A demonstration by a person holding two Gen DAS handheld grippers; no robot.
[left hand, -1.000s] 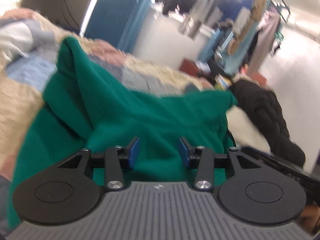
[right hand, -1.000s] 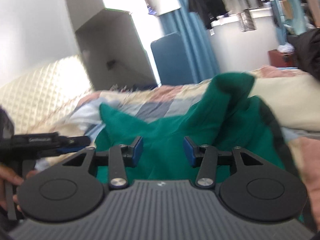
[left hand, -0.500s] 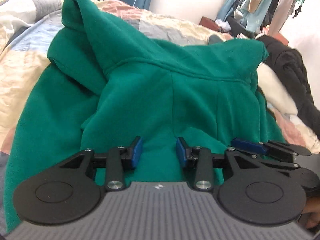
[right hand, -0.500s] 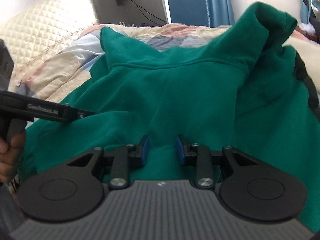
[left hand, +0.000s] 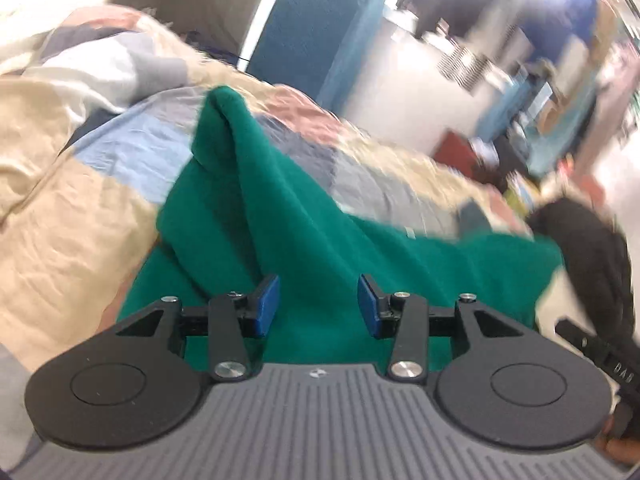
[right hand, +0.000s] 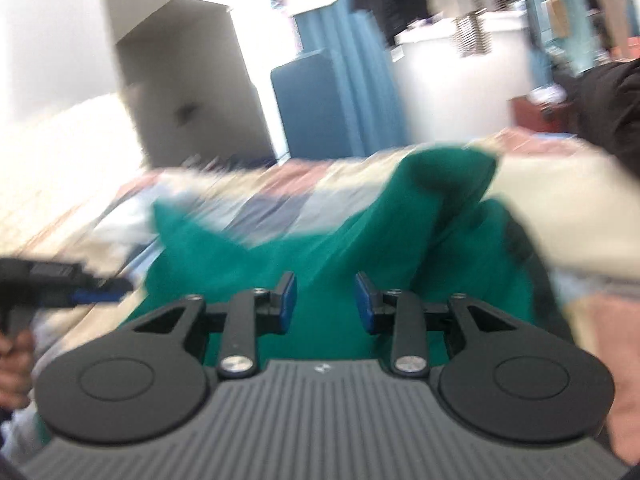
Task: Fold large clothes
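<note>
A green fleece hoodie point(left hand: 304, 240) is being seen spread across a patchwork quilt point(left hand: 80, 200) on a bed, with one part of it, seemingly the hood point(left hand: 220, 120), rising in a soft peak at the far end and the body lying in loose folds toward both cameras. The left gripper point(left hand: 318, 306) is being held just above the near part of the garment with its blue pads apart, the jaws having just been opening, and no cloth is being pinched between them. The right gripper point(right hand: 325, 302) is likewise being held over the green cloth with a clear gap between its pads; its jaws have also just been opening, and nothing is being clamped there. A black jacket point(left hand: 592, 264) is lying at the right edge of the bed, just beside the hoodie. The garment is being judged thick, soft and fairly light: it is likely to drape and sag rather than hold a crease, and a single layer may slip or bunch when it is lifted. A hold is probably best taken on doubled or seamed parts, such as the hem corners, the shoulder seams or the cuffs, with one gripper at each side so that the cloth is being kept taut while a fold is being laid. Both views are blurred, so the finer seams cannot be made out.
</note>
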